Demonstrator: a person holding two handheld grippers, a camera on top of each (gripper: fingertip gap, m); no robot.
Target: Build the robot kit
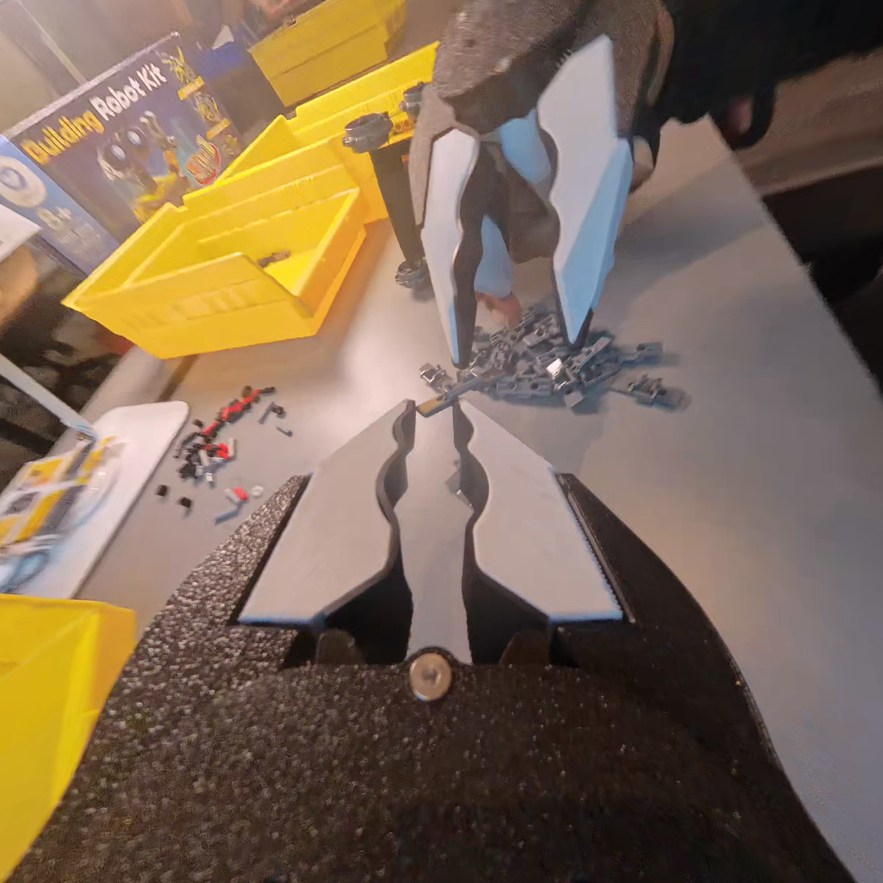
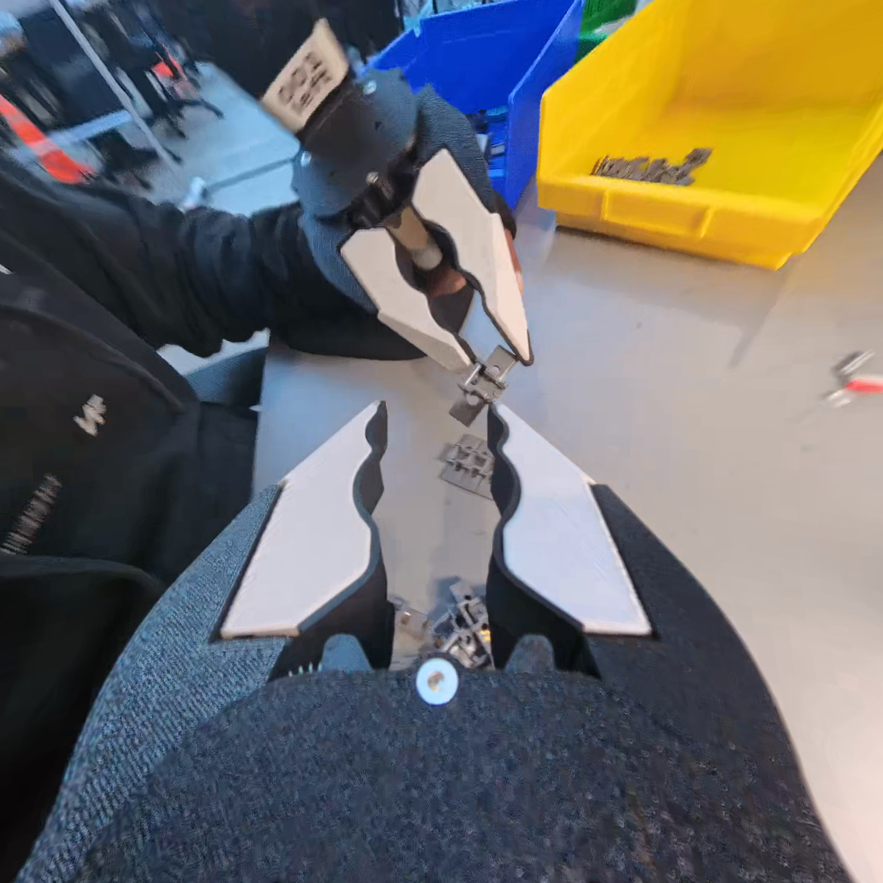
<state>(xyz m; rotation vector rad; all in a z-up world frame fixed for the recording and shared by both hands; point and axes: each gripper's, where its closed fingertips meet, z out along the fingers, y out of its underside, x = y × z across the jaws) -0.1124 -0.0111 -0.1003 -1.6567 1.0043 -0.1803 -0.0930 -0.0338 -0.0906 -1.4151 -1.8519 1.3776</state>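
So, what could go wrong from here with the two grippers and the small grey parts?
1. The left gripper pinches the short grey chain only at its top link; the hanging links could swing or slip out.
2. The right gripper has its open tips in the pile of grey parts; closing may catch several or scatter them on the table.

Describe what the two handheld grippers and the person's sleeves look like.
Both grippers have pale grey, wedge-shaped fingers with wavy black inner pads, set in speckled dark bodies with a silver screw at the centre. The left gripper carries a tan tag with dark markings on its back; the right gripper shows none. The sleeve is black, with a dark glove.
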